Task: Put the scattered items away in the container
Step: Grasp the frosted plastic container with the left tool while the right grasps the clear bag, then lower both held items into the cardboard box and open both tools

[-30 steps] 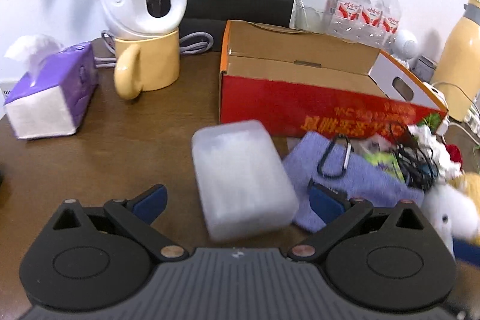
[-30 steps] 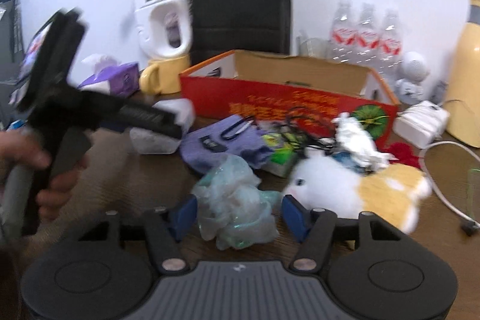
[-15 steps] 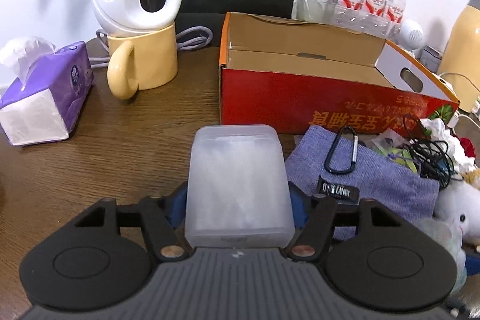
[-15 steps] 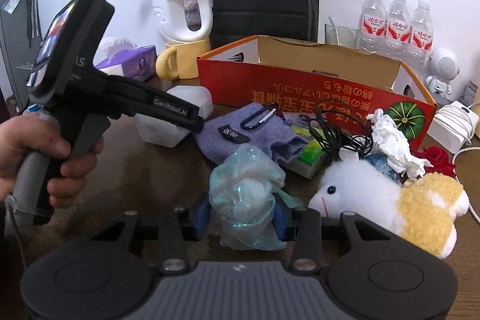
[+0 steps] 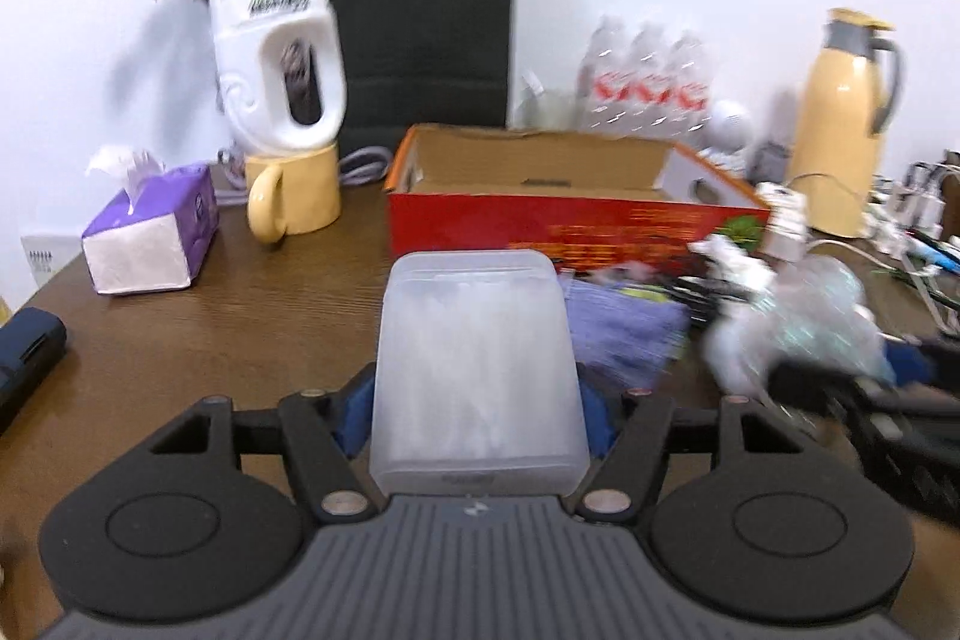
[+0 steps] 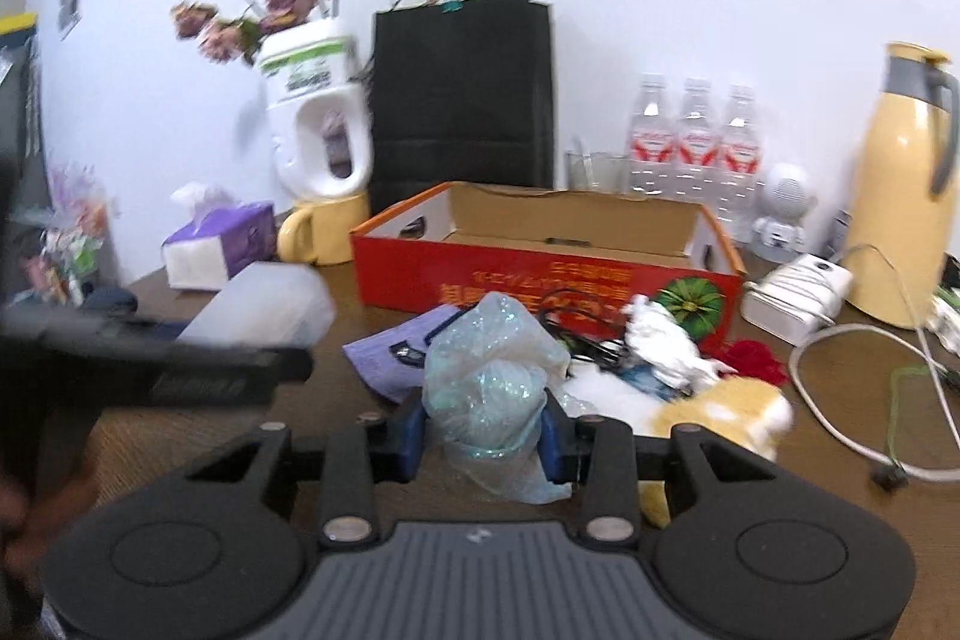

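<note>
Brown wooden table (image 5: 240, 316) bears red box (image 5: 570, 220), tissue pack (image 5: 150, 232).

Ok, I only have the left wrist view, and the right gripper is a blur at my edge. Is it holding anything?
Observer: Yes. The right gripper has just closed its jaws on a crumpled clear plastic bag, both pads pressing it.
Operator: What lies behind that bag?
Observer: A white and yellow plush toy, lying on the table just right of it.
Operator: And the white blob by the red carton, at its right end?
Observer: A white power adapter, sitting beside that corner.
</note>
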Demonstrator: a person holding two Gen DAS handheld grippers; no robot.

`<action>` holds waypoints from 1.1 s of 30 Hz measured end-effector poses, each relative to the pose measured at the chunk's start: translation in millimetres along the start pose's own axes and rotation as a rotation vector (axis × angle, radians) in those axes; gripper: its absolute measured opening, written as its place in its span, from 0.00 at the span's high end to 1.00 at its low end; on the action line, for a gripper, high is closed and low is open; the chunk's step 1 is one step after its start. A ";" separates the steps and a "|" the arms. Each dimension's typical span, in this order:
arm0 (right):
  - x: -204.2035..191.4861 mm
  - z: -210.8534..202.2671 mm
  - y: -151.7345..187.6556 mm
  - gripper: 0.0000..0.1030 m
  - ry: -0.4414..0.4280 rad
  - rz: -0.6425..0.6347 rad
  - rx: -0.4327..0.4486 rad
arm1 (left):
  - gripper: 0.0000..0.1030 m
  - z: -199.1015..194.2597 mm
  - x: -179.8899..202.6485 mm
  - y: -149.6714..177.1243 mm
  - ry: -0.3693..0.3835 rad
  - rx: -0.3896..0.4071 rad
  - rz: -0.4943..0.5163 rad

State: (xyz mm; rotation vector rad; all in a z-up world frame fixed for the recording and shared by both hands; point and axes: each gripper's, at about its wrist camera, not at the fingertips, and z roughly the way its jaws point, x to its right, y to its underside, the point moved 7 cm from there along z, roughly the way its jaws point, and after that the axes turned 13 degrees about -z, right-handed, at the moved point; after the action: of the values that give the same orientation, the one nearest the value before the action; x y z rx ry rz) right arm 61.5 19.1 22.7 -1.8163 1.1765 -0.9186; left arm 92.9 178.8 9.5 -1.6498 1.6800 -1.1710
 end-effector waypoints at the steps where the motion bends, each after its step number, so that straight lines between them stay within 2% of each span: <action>1: 2.0 -4.2 2.2 0.66 0.014 0.007 0.004 | 0.36 -9.6 4.3 5.5 0.010 0.012 -0.001; 6: 6.0 -40.1 14.3 0.66 0.096 0.031 0.050 | 0.35 -46.3 17.7 25.4 0.043 0.061 -0.025; 9: 7.6 -58.7 20.5 0.65 0.123 0.068 0.084 | 0.35 -62.8 19.9 25.5 0.053 0.120 -0.007; 14: 4.0 -72.2 29.1 0.65 0.159 0.070 0.091 | 0.35 -75.5 16.0 22.9 0.121 0.151 -0.047; 18: 3.1 -71.1 29.0 0.65 0.155 0.069 0.087 | 0.36 -70.8 12.7 21.1 0.036 0.173 0.012; 24: 6.5 -61.9 26.7 0.65 0.152 0.075 0.078 | 0.36 -56.0 5.7 21.1 0.042 0.149 -0.001; 28: 13.8 -47.8 17.0 0.65 0.138 0.058 0.068 | 0.36 -42.3 8.1 0.8 0.048 0.174 0.017; 33: 42.9 -24.0 -17.2 0.65 0.135 0.059 0.097 | 0.36 -4.6 14.5 -52.6 0.056 0.210 0.011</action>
State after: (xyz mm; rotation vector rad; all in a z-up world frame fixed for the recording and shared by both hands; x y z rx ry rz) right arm 60.7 -21.5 55.3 -1.6553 1.2395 -1.0599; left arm 115.1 171.5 59.1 -1.4901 1.5382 -1.3493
